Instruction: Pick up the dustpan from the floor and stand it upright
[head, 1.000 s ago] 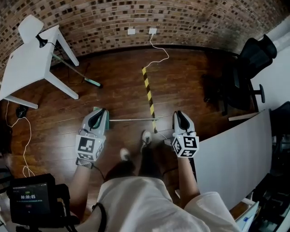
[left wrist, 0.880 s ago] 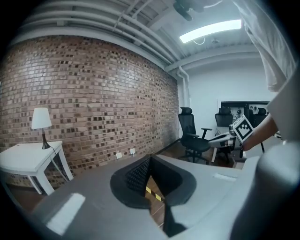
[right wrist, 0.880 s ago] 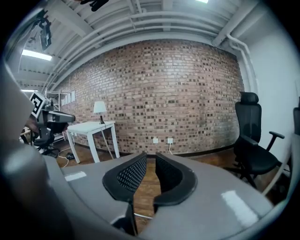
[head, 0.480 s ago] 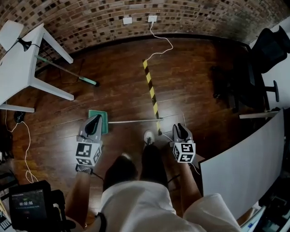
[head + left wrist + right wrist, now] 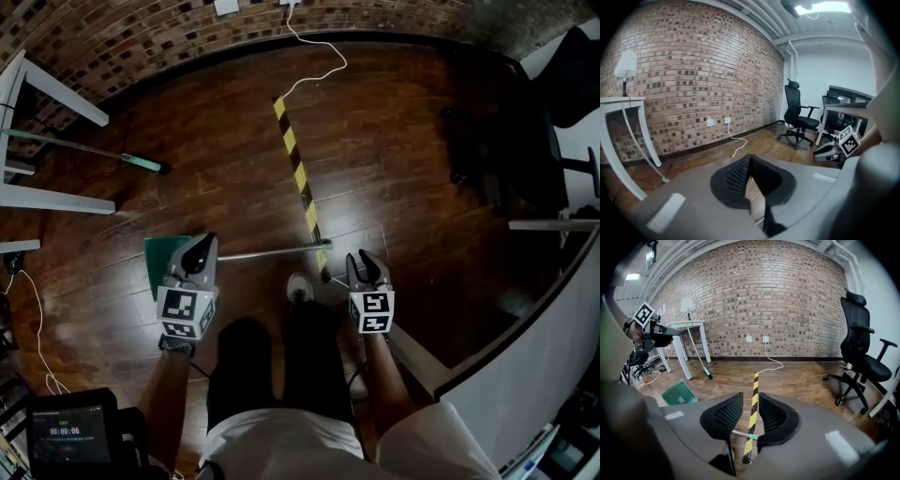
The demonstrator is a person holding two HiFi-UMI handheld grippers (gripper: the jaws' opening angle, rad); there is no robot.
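The dustpan (image 5: 159,259) lies flat on the wooden floor (image 5: 403,169), not yet stood up. Its green pan is on my left, and its thin metal handle (image 5: 272,251) runs to the right, with its teal tip ending on the yellow-and-black hazard tape (image 5: 298,173).

My left gripper (image 5: 203,242) sits over the pan's right edge in the head view, where the handle begins. I can't tell whether it touches the pan. In the left gripper view its jaw tips meet at the front, with only a wedge of bare floor showing behind them, so it is closed with nothing in it.

My right gripper (image 5: 363,261) is just right of the handle's tip, close beside the tape. Its jaws have just been opening and now stand partway apart, gripping nothing. Through the gap the right gripper view shows the tape running away from me and the teal tip of the handle lying crosswise on the floor beyond the pads.

My shoe (image 5: 300,287) is planted just below the handle, between the two grippers. Farther off, a broom (image 5: 89,150) lies near the brick wall (image 5: 112,37), and a white cable (image 5: 314,66) trails from the wall toward the far end of the tape.
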